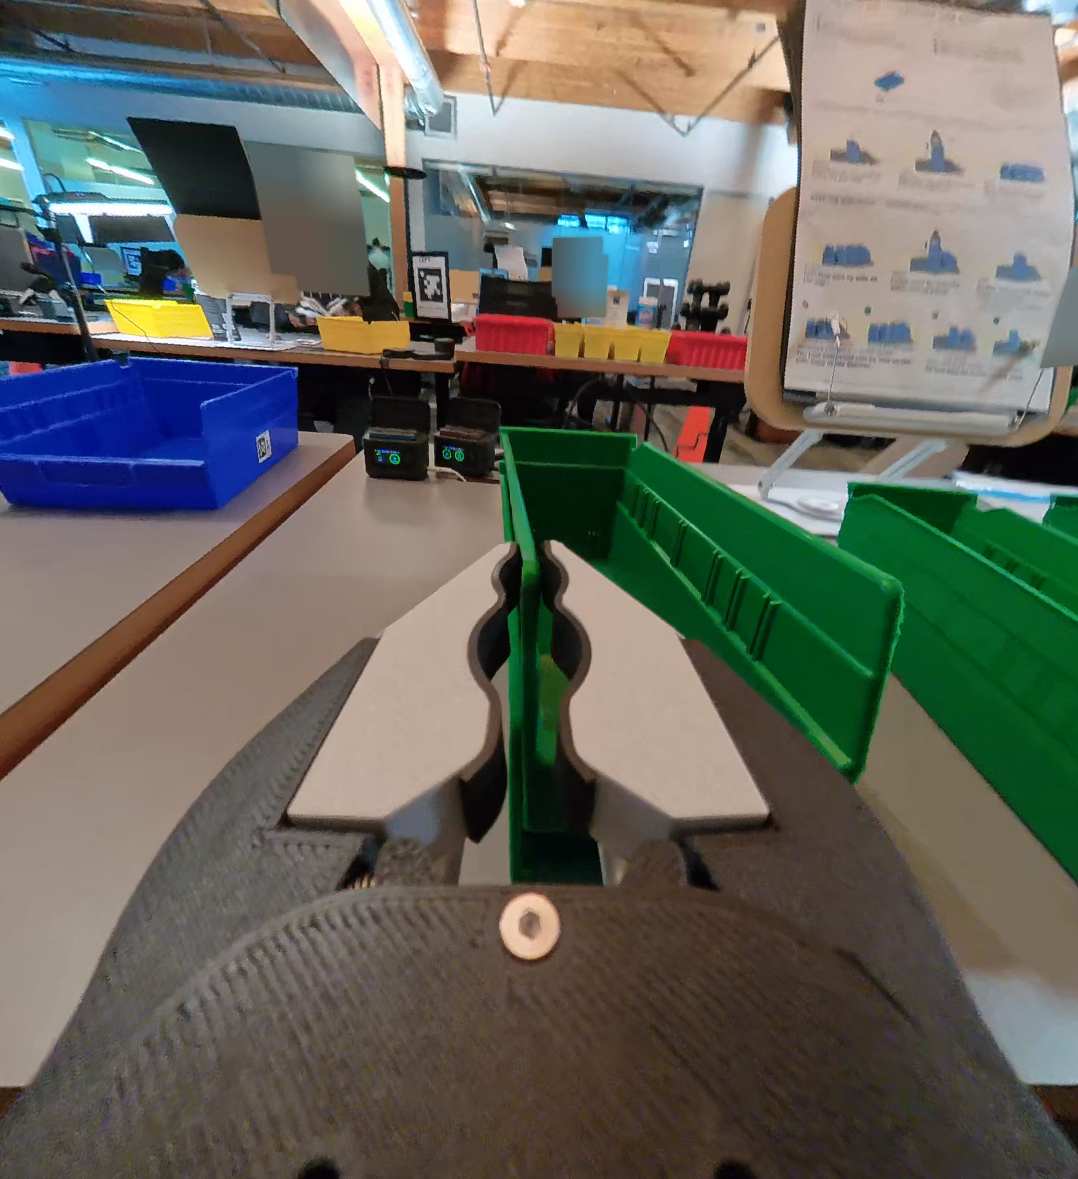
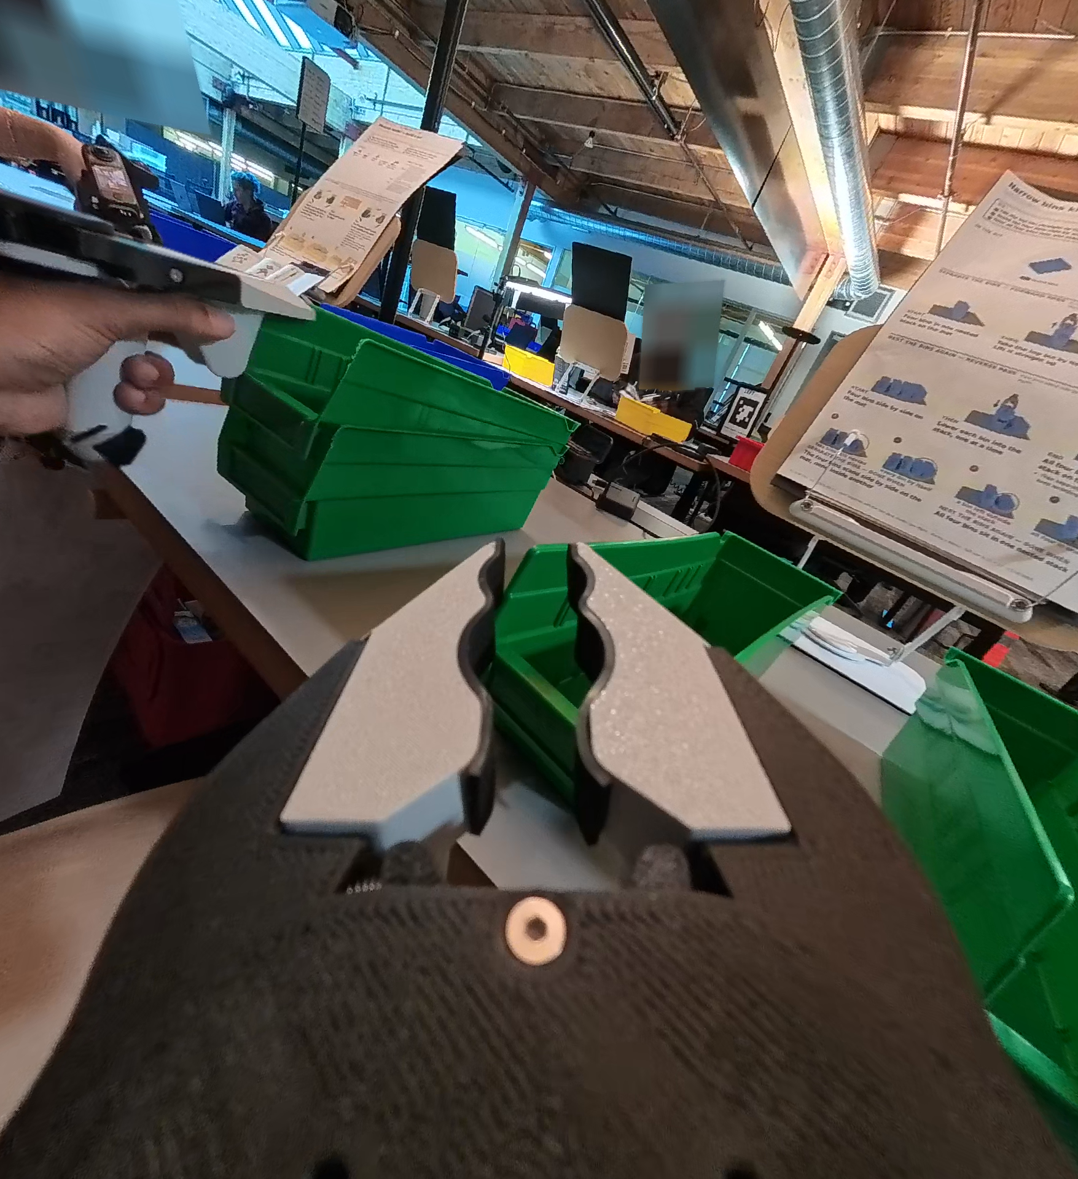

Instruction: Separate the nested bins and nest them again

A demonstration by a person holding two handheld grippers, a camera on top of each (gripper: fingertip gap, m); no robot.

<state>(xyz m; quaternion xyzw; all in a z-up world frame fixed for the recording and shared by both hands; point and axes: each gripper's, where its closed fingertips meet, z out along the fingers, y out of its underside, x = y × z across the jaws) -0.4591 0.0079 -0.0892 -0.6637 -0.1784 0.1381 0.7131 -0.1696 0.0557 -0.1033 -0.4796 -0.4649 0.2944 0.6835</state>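
The left claw (image 1: 531, 561) is closed on the left side wall of a long green bin (image 1: 683, 574), and the thin wall stands upright between its two grey fingers (image 1: 421, 689). In the right wrist view the same claw (image 2: 255, 306) is seen from the side, held by a person's hand (image 2: 45, 357). There the gripped bin (image 2: 408, 395) is tilted, with its near end raised, and it sits on top of a stack of green bins (image 2: 383, 497) on the grey bench (image 2: 306, 600). It seems to be still partly inside the stack, but the blur makes this hard to judge.

The right claw (image 2: 533, 561) is partly open and holds nothing. It hangs above the bench, and a second green bin (image 2: 683, 593) lies just beyond its fingertips, apart from the stack. A third green bin (image 2: 1002, 829) stands at the right edge of this view, near the second one.

In the left wrist view another green bin (image 1: 1002, 606) lies to the right of the gripped one, not touching it. A blue bin (image 1: 128, 434) rests on the neighbouring bench (image 1: 108, 587) to the left, well apart. An instruction sheet (image 2: 995, 395) on a stand is behind the green bins. Two small black devices (image 1: 424, 450) with lit displays sit at the far edge of the bench.
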